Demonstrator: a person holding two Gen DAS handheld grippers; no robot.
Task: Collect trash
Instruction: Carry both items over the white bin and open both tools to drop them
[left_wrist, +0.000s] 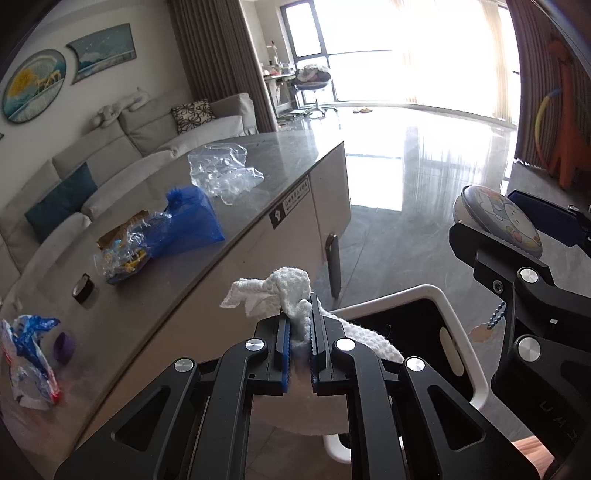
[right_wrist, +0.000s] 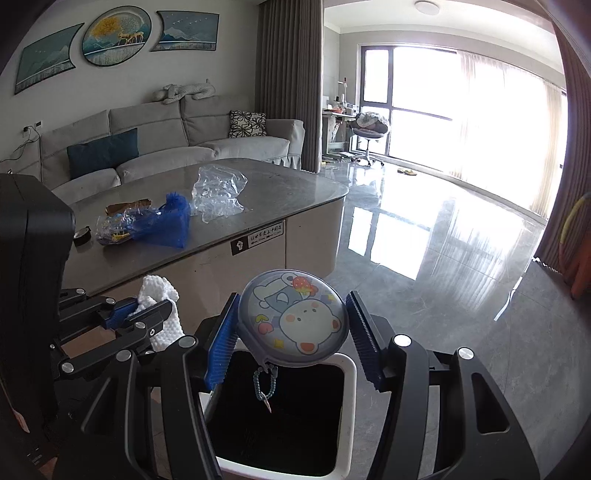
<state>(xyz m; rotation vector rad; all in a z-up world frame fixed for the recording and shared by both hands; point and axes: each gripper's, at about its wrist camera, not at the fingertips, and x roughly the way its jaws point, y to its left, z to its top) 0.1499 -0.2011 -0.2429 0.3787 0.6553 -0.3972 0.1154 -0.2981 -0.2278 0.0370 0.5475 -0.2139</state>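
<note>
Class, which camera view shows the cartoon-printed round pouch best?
The right wrist view: the cartoon pouch faces the camera whole, between the right gripper's spread fingers above the white bin. The left wrist view shows it only obliquely, at the edge.

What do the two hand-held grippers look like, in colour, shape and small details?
Both look alike. The left hand-held gripper has a matte black frame of angled linkage bars with cut-out openings, joined by round silver pivot bolts. Its two flat fingers carry blue ribbed pads. The right hand-held gripper has the same black bars, silver bolts and blue ribbed pads. No cables or sleeves show.
</note>
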